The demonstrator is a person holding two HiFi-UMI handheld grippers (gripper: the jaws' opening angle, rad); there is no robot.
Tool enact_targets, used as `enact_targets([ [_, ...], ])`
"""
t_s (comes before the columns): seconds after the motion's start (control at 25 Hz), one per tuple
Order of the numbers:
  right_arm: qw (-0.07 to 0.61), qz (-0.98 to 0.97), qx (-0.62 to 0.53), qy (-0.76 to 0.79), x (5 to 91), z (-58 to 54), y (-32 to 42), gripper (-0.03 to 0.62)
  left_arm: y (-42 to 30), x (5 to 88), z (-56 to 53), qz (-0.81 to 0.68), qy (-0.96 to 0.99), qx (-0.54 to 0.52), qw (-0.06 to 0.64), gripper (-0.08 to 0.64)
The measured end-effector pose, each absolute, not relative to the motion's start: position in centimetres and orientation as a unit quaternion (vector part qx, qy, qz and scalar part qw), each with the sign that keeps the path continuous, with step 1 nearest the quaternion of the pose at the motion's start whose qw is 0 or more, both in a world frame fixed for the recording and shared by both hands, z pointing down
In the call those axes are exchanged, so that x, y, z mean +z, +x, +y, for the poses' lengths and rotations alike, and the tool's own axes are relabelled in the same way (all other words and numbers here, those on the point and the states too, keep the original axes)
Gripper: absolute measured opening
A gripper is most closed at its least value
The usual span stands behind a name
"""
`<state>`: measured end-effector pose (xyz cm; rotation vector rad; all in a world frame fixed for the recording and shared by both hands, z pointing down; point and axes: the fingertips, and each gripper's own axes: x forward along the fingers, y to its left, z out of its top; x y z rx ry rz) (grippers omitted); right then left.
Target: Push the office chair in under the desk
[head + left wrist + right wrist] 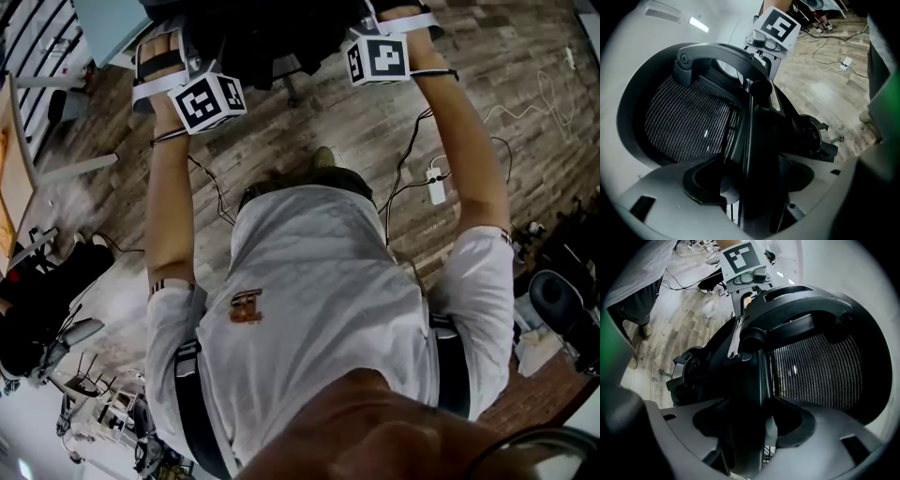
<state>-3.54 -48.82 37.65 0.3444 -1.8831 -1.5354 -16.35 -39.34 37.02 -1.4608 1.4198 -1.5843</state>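
The black office chair (267,42) stands at the top of the head view, against the pale blue desk (108,23). Both arms reach out to its back. In the left gripper view, the left gripper (751,187) is shut on the edge of the chair's back frame (749,126), with the mesh back (689,126) to its left. My right gripper (751,430) is shut on the opposite edge of the frame (757,380), the mesh (815,366) lying to its right. Each gripper view shows the other gripper's marker cube (776,26) (740,258) across the chair back.
A wood-plank floor lies below, with a white power strip (436,186) and cables to the right. Another dark chair (562,305) stands at the right edge and dark equipment (37,295) at the left. My shoe (323,157) is just behind the chair.
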Motion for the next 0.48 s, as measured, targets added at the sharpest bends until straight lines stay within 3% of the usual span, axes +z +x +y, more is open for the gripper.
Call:
enact_targets([
  [0.48, 0.327, -0.725, -0.598, 0.102, 37.8, -57.5, -5.9, 0.252, -17.9, 37.3, -47.0, 0.567, -0.514, -0.597, 0.242, 0.336],
])
